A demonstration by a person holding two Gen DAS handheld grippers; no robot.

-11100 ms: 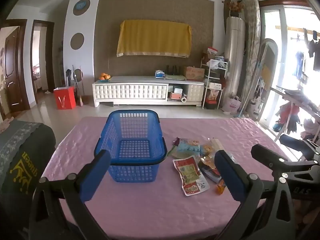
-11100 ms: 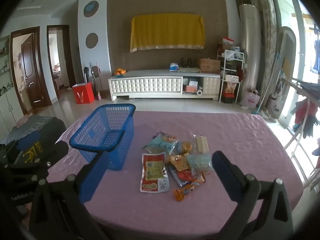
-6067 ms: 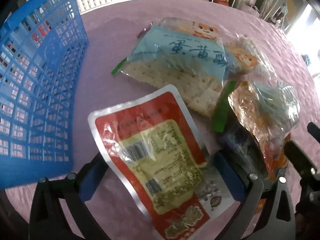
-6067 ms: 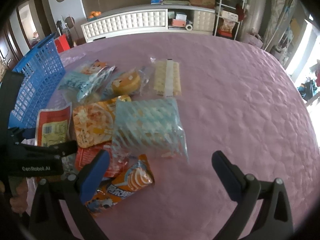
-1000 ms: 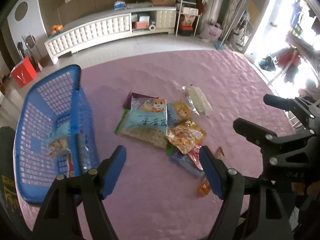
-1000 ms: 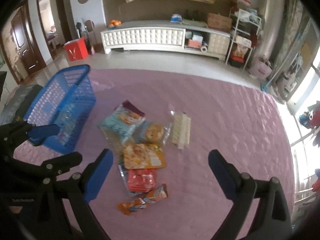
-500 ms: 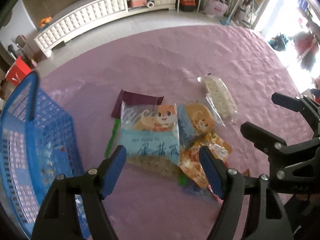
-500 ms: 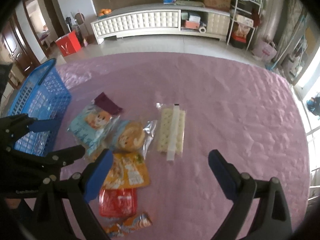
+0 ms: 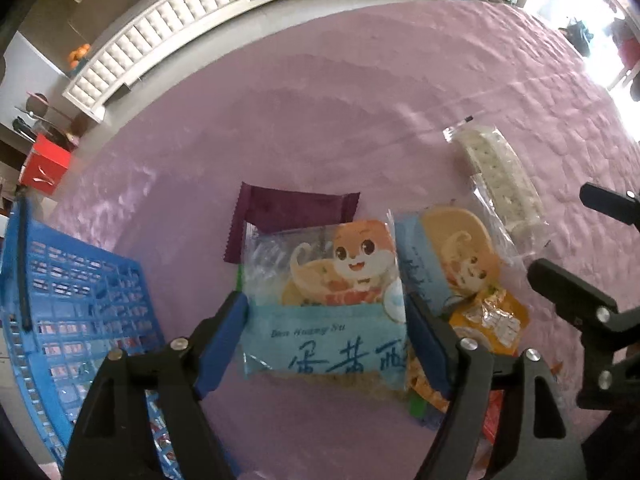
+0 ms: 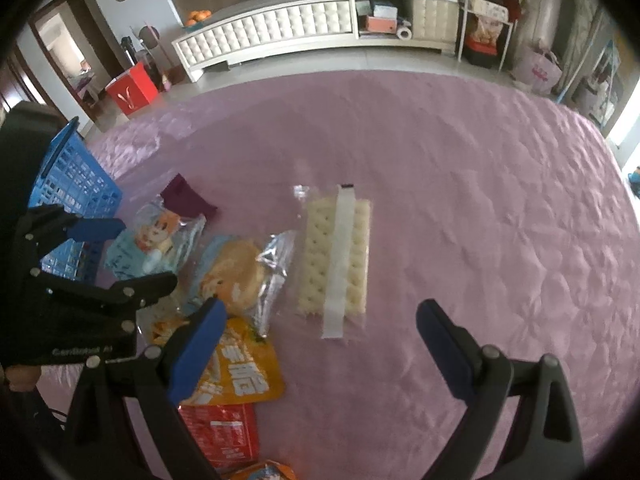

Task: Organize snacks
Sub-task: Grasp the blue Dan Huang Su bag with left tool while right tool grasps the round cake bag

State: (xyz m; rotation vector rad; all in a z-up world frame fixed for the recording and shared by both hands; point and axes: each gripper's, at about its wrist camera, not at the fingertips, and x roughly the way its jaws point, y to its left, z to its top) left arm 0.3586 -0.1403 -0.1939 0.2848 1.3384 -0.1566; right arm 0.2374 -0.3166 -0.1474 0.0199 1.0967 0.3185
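Observation:
A light blue biscuit packet [image 9: 340,264] with a cartoon animal lies on the purple tablecloth [image 9: 360,80]. My left gripper [image 9: 324,304] points down over it, one finger on each side. Its jaws are opening and the pads do not press on it. A dark purple packet [image 9: 292,210] lies just behind, and a second blue pastry packet [image 9: 452,252] to the right. My right gripper [image 10: 322,308] hangs open above the near end of a clear pack of white crackers [image 10: 336,252], holding nothing. The blue basket [image 9: 80,312] stands at the left with snacks inside.
An orange packet [image 10: 240,372] and a red packet [image 10: 220,432] lie close by my right gripper's left finger. To the right of the crackers there is bare tablecloth [image 10: 500,220]. Beyond the table's far edge stand a white cabinet [image 10: 272,32] and a red bag [image 10: 132,88].
Both grippers have come down closer to the snacks. The left one has moved right, away from the basket, to straddle the light blue packet. The right one now hangs over the white crackers.

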